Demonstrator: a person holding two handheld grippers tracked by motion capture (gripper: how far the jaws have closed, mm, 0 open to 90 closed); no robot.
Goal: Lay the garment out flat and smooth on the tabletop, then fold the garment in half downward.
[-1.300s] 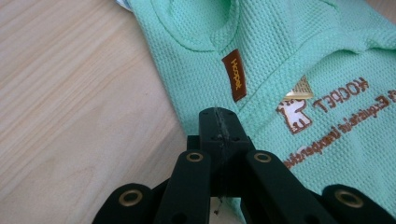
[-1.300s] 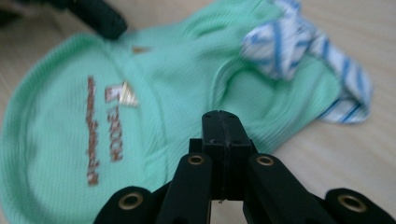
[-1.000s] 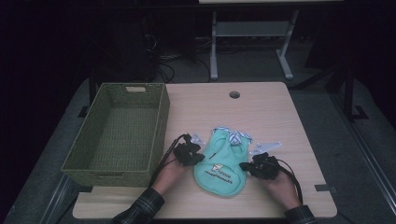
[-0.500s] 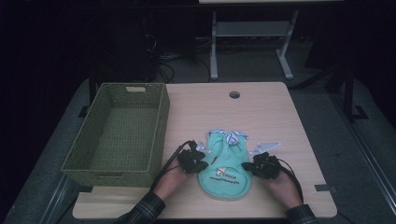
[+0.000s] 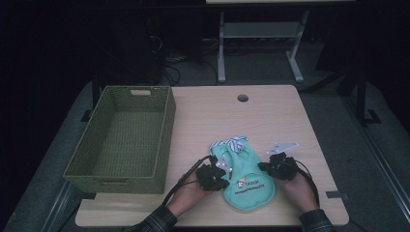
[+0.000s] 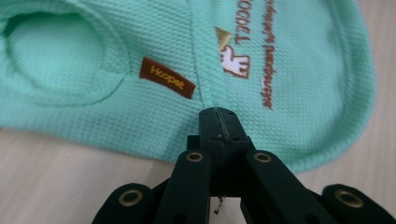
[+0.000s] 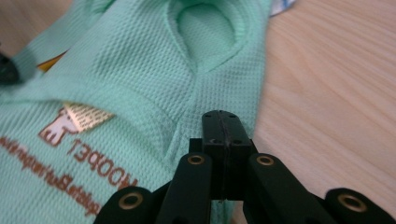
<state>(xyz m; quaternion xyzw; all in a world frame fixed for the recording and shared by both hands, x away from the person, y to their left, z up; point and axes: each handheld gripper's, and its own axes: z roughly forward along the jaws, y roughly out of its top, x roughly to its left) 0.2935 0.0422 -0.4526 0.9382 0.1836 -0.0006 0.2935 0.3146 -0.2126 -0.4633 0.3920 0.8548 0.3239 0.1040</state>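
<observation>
The mint-green pet shirt (image 5: 247, 181) lies flat on the counter (image 5: 270, 121), just right of the woven basket (image 5: 123, 137). The left hand-held gripper (image 6: 217, 114) and right hand-held gripper (image 7: 220, 116) each pinch a side edge, jaws clamped on fabric. This looks like a fold underway; next, carry both edges evenly inward.

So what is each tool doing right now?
Left tool: shut, pinching the mint green garment at its edge.
Right tool: shut, pinching the same garment's other side.
</observation>
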